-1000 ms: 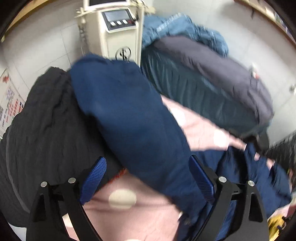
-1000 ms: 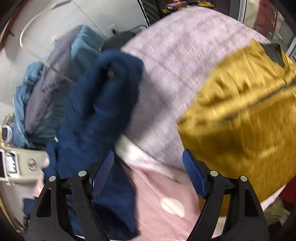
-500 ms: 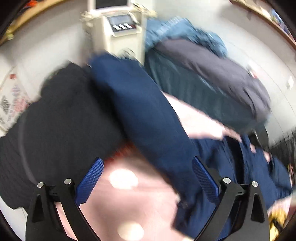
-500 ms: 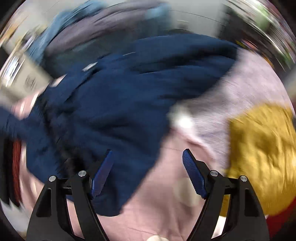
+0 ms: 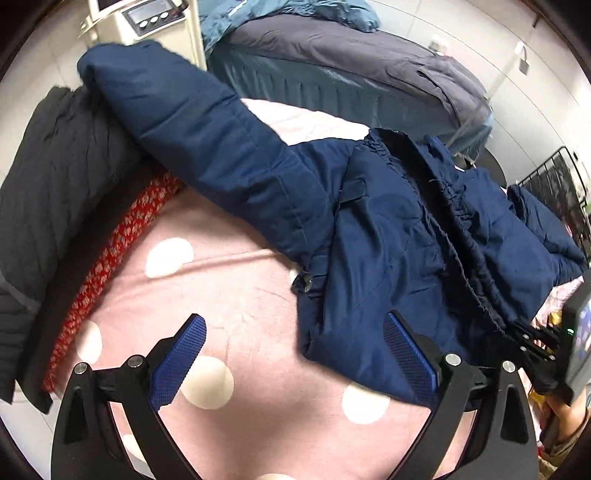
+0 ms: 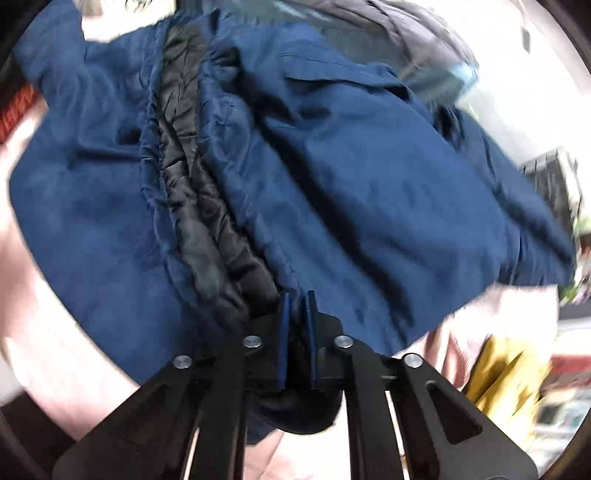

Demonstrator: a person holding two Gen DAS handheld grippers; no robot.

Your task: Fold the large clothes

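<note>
A navy blue padded jacket [image 5: 388, 221] lies spread on a pink blanket with white dots [image 5: 240, 314]. One sleeve [image 5: 207, 122] stretches to the upper left. My left gripper [image 5: 295, 350] is open and empty above the blanket, its right finger beside the jacket's lower edge. My right gripper [image 6: 296, 314] is shut on the jacket's hem by the black lining [image 6: 199, 206]; the jacket [image 6: 351, 177] fills that view. The right gripper also shows in the left wrist view [image 5: 532, 343] at the jacket's right edge.
A dark knitted garment [image 5: 48, 192] and a red patterned cloth [image 5: 118, 240] lie at the left. A grey and blue bedding pile [image 5: 351, 70] lies behind. A cream machine [image 5: 147, 26] stands at top left. A yellow garment [image 6: 506, 373] lies at right.
My right gripper has swung over to the jacket and shut on its hem. My left gripper has drawn back a little; the jacket now lies spread wider across the blanket.
</note>
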